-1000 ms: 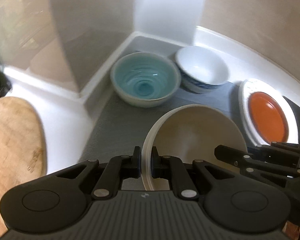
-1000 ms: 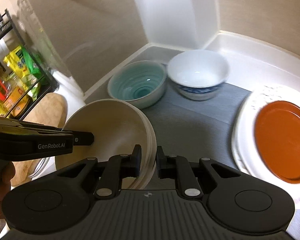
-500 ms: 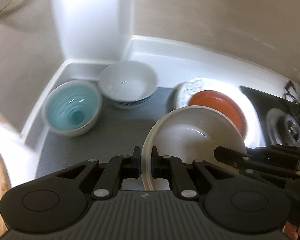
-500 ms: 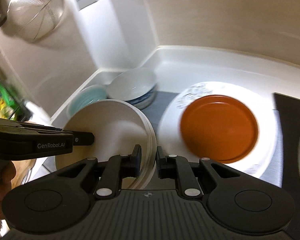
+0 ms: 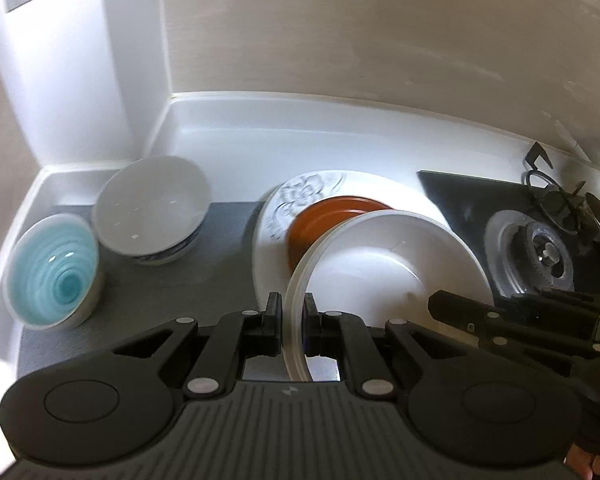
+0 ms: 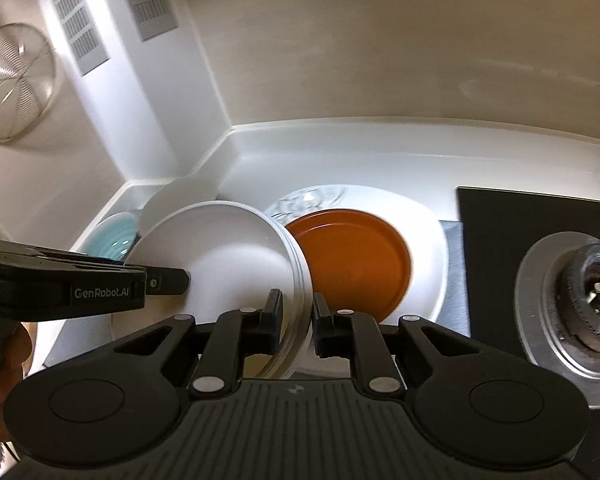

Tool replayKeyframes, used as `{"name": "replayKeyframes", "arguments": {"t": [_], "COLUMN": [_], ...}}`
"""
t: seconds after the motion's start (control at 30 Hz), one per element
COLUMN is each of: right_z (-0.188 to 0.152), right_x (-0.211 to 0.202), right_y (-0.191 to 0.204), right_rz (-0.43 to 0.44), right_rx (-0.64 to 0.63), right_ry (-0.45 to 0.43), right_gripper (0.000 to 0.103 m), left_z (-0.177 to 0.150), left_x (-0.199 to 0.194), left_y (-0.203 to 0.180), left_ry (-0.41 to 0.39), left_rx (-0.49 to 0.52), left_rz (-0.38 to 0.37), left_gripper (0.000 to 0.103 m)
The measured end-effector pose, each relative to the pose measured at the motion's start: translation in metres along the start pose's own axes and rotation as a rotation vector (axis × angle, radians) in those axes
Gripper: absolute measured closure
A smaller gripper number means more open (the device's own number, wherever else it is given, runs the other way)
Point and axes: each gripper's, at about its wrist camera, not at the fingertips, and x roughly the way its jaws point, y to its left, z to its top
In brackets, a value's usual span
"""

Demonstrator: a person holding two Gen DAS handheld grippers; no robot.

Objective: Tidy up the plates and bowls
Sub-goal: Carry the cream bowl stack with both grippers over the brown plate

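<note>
Since a second ago the cream bowl [image 5: 384, 256] has travelled from beside the teal bowl [image 5: 52, 276] to above the orange plate [image 6: 352, 260] at frame centre. The left gripper [image 5: 293, 322] and right gripper [image 6: 294, 316] each clamp its rim on opposite sides.
</note>
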Motion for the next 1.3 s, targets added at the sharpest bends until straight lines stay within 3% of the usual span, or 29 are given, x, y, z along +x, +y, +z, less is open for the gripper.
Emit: {"name": "replayKeyframes", "arguments": {"t": [0.27,0.63,1.3], "right_z": [0.017,0.032,0.038], "right_x": [0.013,0.050,0.077], "right_y": [-0.021,-0.047,-0.059], "right_rz": [-0.044,-0.081,-0.091], "right_rx": [0.007,0.036,0.058], "right_ry": [-0.037,-0.014,0.005], "right_gripper": [0.087,0.087,0.092], "left_z": [0.024,0.043,0.048], "left_x": [0.028,0.078,0.111], "left_y": [-0.009,-0.018,-0.017], "left_ry": [-0.007,0.048,0.101], "left_rx": [0.002,0.004,0.017], "left_rz": [-0.021,-0.024,0.012], "left_gripper": [0.094,0.094,0.094]}}
